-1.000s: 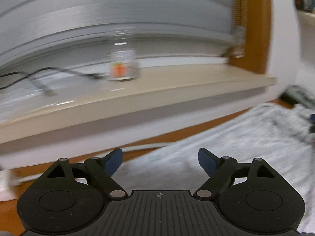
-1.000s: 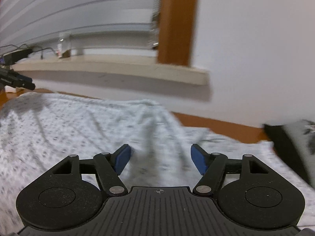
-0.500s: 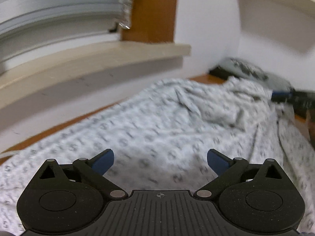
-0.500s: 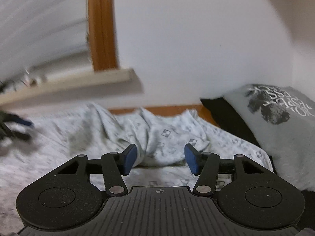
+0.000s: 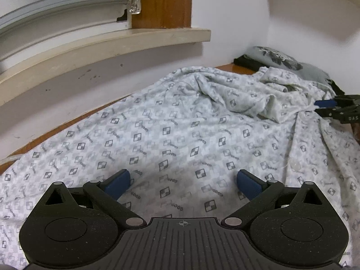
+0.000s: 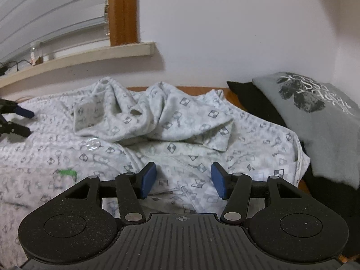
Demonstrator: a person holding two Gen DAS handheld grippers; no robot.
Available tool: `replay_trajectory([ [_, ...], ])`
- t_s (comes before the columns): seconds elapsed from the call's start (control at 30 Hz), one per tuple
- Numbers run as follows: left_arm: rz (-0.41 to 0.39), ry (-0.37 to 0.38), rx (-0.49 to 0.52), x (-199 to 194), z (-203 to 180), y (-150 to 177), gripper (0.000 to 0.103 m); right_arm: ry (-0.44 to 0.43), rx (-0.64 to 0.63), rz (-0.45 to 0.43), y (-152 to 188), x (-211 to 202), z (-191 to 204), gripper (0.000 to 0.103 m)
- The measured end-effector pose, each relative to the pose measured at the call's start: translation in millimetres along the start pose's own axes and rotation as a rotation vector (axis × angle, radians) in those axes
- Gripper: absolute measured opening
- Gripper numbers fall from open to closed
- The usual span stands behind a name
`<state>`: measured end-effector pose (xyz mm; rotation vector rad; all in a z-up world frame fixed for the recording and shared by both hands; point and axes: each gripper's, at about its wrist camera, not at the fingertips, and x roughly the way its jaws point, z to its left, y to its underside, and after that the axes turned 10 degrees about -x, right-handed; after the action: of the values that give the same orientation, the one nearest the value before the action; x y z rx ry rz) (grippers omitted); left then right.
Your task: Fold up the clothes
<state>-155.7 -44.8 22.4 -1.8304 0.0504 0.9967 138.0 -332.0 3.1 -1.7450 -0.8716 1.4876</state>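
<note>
A white garment with a grey checker print (image 5: 184,132) lies spread over a wooden surface, flat on the near side and bunched at the far right. My left gripper (image 5: 183,183) hovers open just above its flat part, nothing between the blue pads. In the right wrist view the same garment (image 6: 171,121) shows a crumpled sleeve bundle in the middle and a clear button (image 6: 92,144). My right gripper (image 6: 183,180) is open over the cloth near its right hem. Each gripper shows at the other view's edge: the right one (image 5: 335,110), the left one (image 6: 16,121).
A beige window sill (image 5: 108,45) and white wall run along the back, with a wooden frame (image 5: 164,2) above. A grey printed cushion (image 6: 315,121) on dark fabric (image 6: 254,99) lies at the right. Small bottles (image 6: 36,51) and a cable sit on the sill.
Both views have swung right from the window toward the garment's crumpled end and the cushion. Both grippers have come lower over the cloth, and the left jaws stand wider.
</note>
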Motion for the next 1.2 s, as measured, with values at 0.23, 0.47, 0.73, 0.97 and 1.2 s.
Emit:
replay_trajectory([
  [0.23,-0.002,-0.010,0.046,-2,-9,-5,0.098,0.007,-0.017,0.038,0,-11,6,0.054],
  [0.47,-0.053,0.072,0.136,6,-78,-54,0.066,0.036,-0.018,-0.007,-15,-6,11,0.049],
  [0.73,-0.006,0.227,0.207,52,-178,-76,0.066,0.046,0.002,-0.033,0,8,9,0.049],
  [0.97,0.014,0.216,0.237,89,-210,-73,0.069,0.049,0.015,-0.079,6,8,8,0.050],
  [1.2,-0.025,0.210,0.175,71,-176,-88,0.008,0.056,0.011,-0.084,7,8,9,0.050],
])
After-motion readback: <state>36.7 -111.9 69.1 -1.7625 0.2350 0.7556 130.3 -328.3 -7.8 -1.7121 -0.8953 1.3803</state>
